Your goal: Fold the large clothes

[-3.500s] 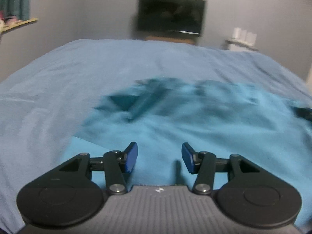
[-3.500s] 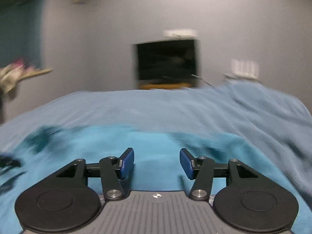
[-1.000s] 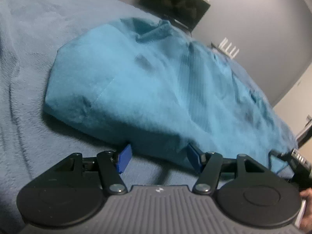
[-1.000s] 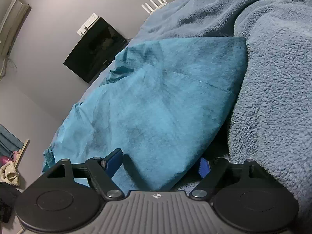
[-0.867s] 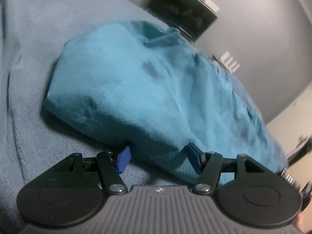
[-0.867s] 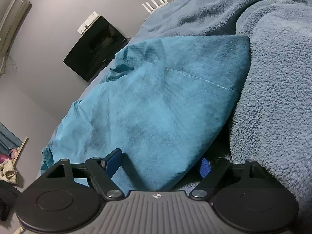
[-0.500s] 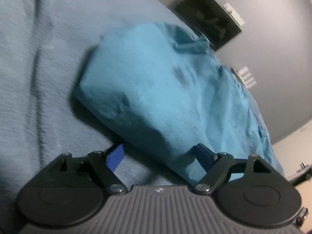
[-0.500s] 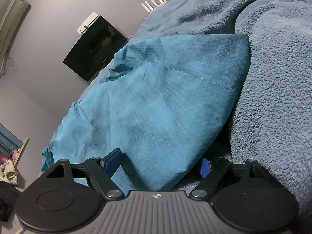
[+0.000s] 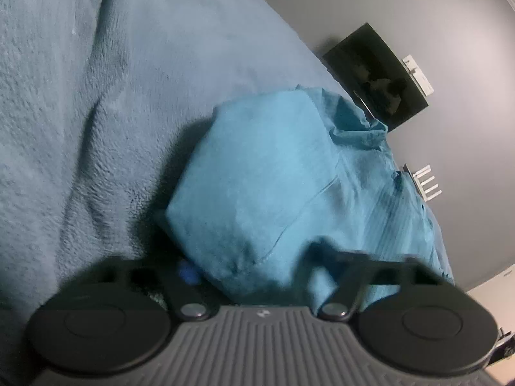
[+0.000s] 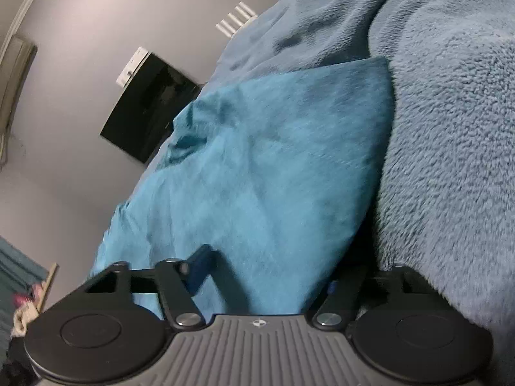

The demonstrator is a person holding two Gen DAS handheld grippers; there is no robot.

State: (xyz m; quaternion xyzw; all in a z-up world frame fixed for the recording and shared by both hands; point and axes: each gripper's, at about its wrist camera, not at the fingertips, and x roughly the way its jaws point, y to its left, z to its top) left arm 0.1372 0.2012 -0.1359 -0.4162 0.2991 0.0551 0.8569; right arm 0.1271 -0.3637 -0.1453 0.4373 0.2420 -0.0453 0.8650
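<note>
Early stage: teal garment (image 9: pixel 273 173) unfolded on blanket (image 9: pixel 80 112); L gripper (image 9: pixel 251 270), R gripper (image 10: pixel 267 276) jaws wide, straddling corners, not yet clamped.

Ribbed grey housings, black linkages, silver screws, blue-padded jaws.

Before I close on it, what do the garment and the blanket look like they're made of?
Garment: thin woven cloth, teal and matte, probably cotton or a blend; it creases sharply and shows a stitched seam line. Blanket: thick fleece or plush, grey-blue, with a fuzzy nubbly pile and soft rounded folds. Fibre content can't be told from here.
</note>
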